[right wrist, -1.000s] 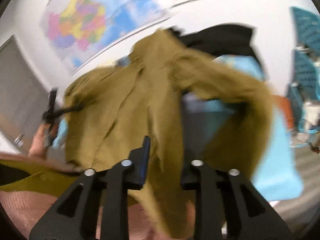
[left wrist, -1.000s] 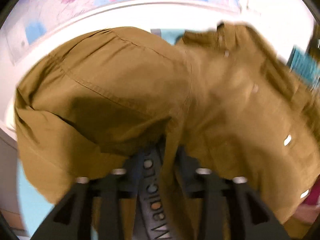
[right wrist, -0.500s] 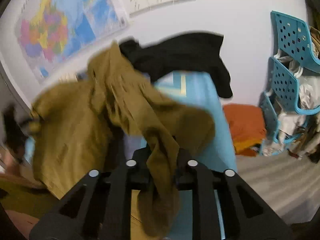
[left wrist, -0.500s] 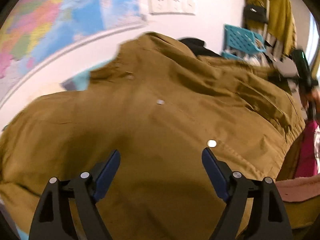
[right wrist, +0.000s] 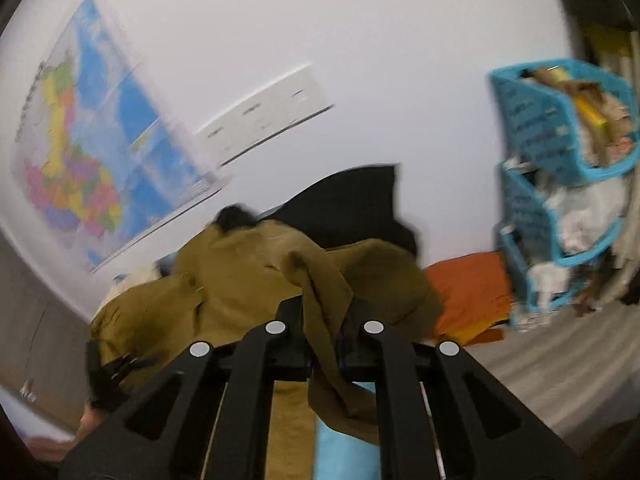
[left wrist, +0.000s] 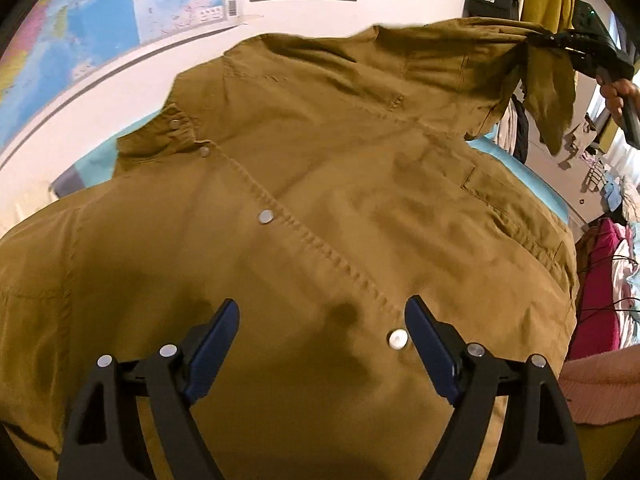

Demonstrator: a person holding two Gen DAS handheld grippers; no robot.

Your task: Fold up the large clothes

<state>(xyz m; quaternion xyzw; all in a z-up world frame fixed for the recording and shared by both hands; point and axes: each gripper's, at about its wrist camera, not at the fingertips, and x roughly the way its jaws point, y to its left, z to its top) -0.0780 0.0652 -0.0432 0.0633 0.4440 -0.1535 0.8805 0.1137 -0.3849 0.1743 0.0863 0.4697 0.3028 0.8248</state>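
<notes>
The left claw (left wrist: 320,354) has just been opening and now stands wide with nothing between its blue pads (left wrist: 212,354); a second ago cloth was bunched in it, so it has let go, and the mustard-brown jacket (left wrist: 320,200) lies spread right under and ahead of it. The right claw (right wrist: 322,336) has just been closing and is now narrow, pinched on a strip of the same jacket, which hangs out below its fingers; in the left wrist view that claw sits far up and to the right, holding a sleeve end lifted clear of the body. To my eye this is a hand-over of grip: one side released, the other taken up to pull the sleeve out or across, so the folding is only at its start. The jacket lies front up, its snap placket running from the collar down toward the left claw, a silver snap (left wrist: 398,339) just beside the right-hand pad, a flap pocket off to the right, and light creases across the chest.
</notes>
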